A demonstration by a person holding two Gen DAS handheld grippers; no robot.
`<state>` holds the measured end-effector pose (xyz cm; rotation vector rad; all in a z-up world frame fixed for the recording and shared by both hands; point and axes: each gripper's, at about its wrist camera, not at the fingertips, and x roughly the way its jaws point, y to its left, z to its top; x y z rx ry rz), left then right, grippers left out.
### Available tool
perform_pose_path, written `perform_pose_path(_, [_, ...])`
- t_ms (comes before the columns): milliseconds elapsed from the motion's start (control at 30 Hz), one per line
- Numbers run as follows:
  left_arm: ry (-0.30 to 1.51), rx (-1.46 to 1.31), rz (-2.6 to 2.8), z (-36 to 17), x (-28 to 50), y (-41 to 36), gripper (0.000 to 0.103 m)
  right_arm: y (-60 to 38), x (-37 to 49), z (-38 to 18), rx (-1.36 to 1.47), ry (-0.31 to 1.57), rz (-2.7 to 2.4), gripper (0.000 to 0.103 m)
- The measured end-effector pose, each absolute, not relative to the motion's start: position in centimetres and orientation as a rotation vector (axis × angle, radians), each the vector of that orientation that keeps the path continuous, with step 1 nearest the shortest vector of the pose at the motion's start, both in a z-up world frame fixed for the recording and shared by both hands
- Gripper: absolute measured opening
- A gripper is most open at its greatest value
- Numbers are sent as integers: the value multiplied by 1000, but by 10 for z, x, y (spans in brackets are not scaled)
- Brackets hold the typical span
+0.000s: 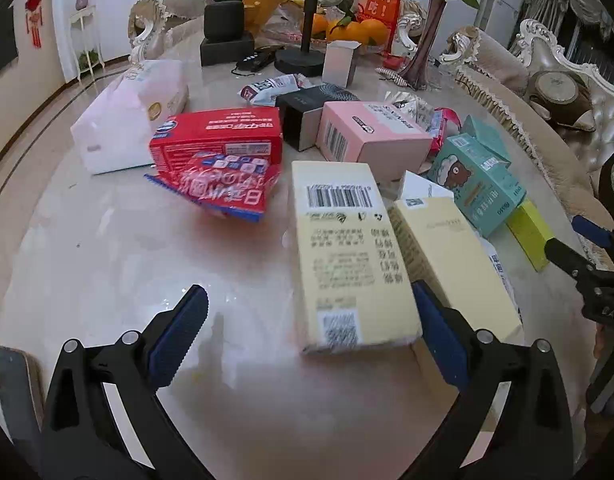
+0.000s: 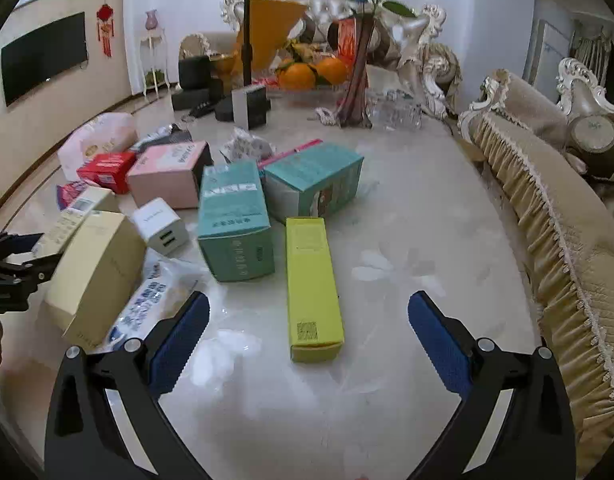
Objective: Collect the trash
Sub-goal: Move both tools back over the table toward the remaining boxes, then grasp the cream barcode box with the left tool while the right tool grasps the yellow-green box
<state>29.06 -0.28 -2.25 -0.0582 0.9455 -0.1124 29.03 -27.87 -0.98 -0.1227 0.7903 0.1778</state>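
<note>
We log the left tongs (image 1: 307,320) spread wide above the marble counter (image 1: 107,248), holding nothing. The near end of a long cream box with a barcode label (image 1: 347,256) lies between its blue fingers (image 1: 179,332), nearer the right one; whether that finger touches the box we cannot tell. A second cream box (image 1: 455,260) lies just beside it on the right.

The right tongs (image 2: 309,344) are likewise wide open and empty. A yellow-green box (image 2: 313,284) lies flat on the counter between the fingers, its near end apart from both pads.

Further trash is scattered behind: two teal boxes (image 2: 235,224), one touching the yellow-green box's far end, a pink box (image 1: 371,136), a red box (image 1: 219,140) with a crumpled red wrapper (image 1: 223,188) against it, a small white charger block (image 2: 161,226), a printed plastic bag (image 2: 147,300). Oranges (image 2: 311,72) and a vase (image 2: 357,80) stand at the far side
</note>
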Motion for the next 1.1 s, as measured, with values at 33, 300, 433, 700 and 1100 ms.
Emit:
perform_pose_path(33, [952,-56,-113,-24,293,-4,97,-279,295,-13,-121,808,183,96])
perform_pose_path(300, [954,-80,-118,-30,292,3,66,-277,310,-31,-173,873,172,86])
perform_pose_path(433, [951,-92,-136,-29,293,6,46,-272,310,-32,-178,887,216,60])
perform_pose_path(700, [901,-157,-193,-16,267,17,46,-285,292,-20,-46,884,232,27])
perform_pose_path(1100, [747,-146,-313,35,88,43,46,-263,101,29,13,750,542,27])
